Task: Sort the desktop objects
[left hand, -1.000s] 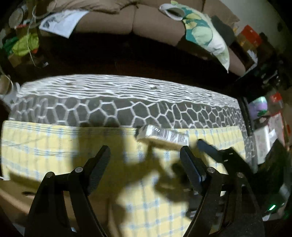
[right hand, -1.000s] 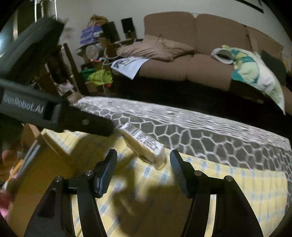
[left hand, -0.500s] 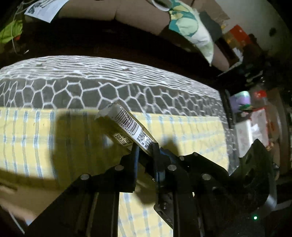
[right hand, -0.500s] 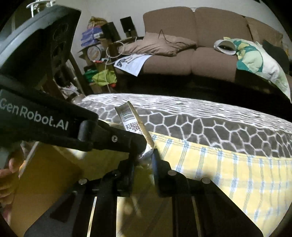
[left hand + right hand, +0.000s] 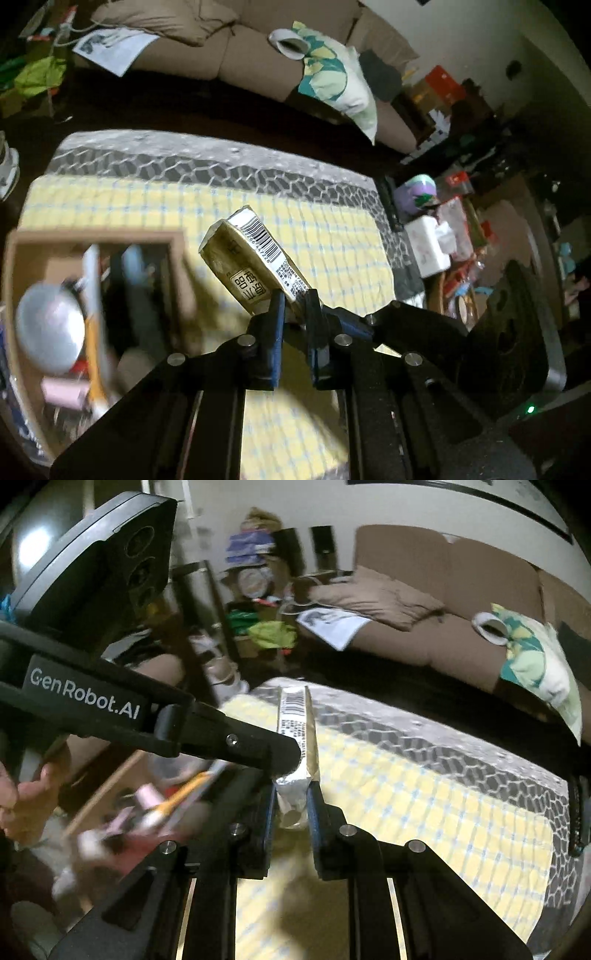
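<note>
A gold foil packet (image 5: 255, 266) with a white barcode label hangs in the air above the yellow checked cloth (image 5: 340, 254). My left gripper (image 5: 295, 300) pinches the packet's near end, and its jaws are still closing on it. In the right wrist view the same packet (image 5: 295, 720) stands on edge, and my right gripper (image 5: 291, 794) is shut on its silver lower end. The left gripper's finger (image 5: 258, 751) comes in from the left and meets the packet just above my right fingertips. An open cardboard box (image 5: 177, 254) lies below left.
The box holds a silver round lid (image 5: 48, 325), a yellow pencil (image 5: 92, 332), a pink item (image 5: 62, 391) and other blurred things. A grey hexagon mat (image 5: 221, 173) lies beyond the cloth, then a brown sofa (image 5: 236, 55). A hand (image 5: 18, 801) grips the left tool.
Both grippers went from open around the packet on the cloth to shut on it. They have lifted it together and carried it toward the cardboard box, which has come into view.
</note>
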